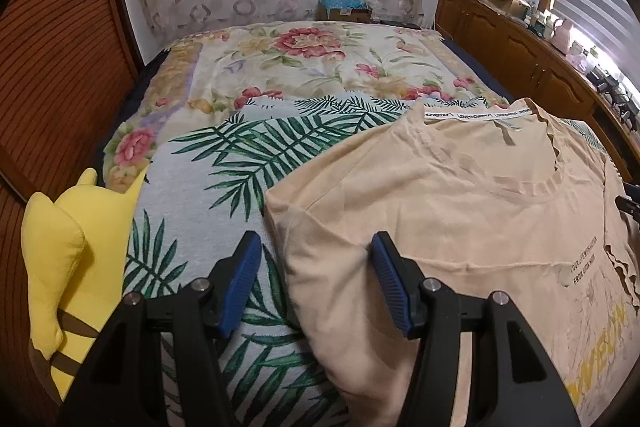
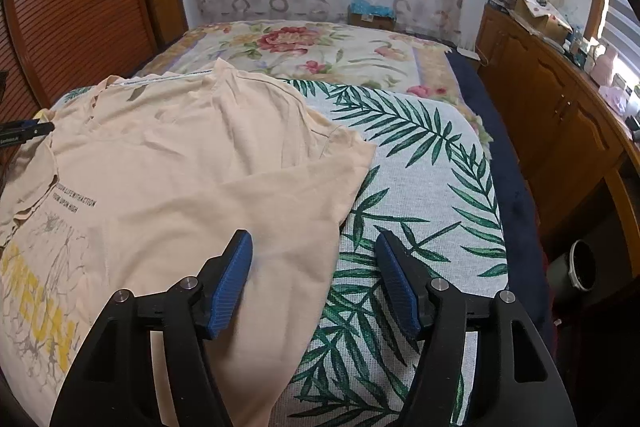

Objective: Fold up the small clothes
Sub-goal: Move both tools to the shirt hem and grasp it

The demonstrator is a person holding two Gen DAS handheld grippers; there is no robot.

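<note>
From the left wrist, the left gripper (image 1: 316, 287) has its blue pads spread wide apart with nothing between them. The beige T-shirt (image 1: 460, 211) lies face up on the palm-leaf blanket (image 1: 224, 155). Its sleeve runs from just ahead of the claw down between the pads, and the right pad sits over that cloth — whether it touches, I cannot tell. The left pad hangs over bare blanket. That straddle of the sleeve's edge looks like a set-up for pinching it and carrying it inward. The collar is ahead and to the right, laid away from the person, probably so the sides fold first. A yellow plush toy (image 1: 68, 259) sits well off to the left, clear of the work.

From the right wrist, the right gripper (image 2: 316, 279) mirrors this, with its pads parted and holding nothing. The shirt spreads ahead and to the left; its side edge passes between the pads, the left one over cloth, the right over blanket. The other sleeve lies ahead, flat. The shirt's printed front faces up — so any fold now would likely hide the print.

Judging by the flat, spread garment, folding has barely begun.
</note>
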